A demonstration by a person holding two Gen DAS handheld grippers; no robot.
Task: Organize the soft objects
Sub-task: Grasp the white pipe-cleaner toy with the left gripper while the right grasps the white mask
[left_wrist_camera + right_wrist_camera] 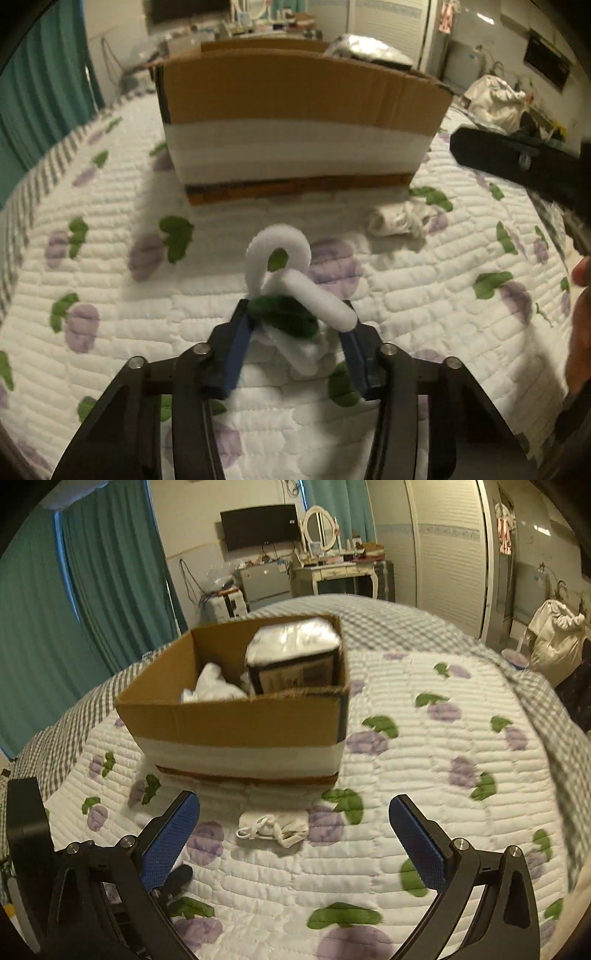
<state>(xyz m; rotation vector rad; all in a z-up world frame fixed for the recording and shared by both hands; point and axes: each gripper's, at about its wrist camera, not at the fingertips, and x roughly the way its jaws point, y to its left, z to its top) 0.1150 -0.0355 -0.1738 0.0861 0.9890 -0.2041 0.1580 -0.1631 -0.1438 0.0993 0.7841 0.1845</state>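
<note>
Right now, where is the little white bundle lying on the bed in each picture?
Left wrist view: the white bundle lies right of centre, by the cardboard box's near right corner.
Right wrist view: it lies low in the middle, on the quilt between the open right tongs.
Shared landmark: the cardboard box.

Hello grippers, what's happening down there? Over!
Left gripper shut on white-and-green plush toy. Right gripper open, empty, over small white bundle on quilt. Cardboard box ahead, path clear.

1 cardboard box [236, 723], 1 white pouch [275, 829], 1 white foam loop [284, 266], 1 wrapped package [295, 657], 2 tools
</note>
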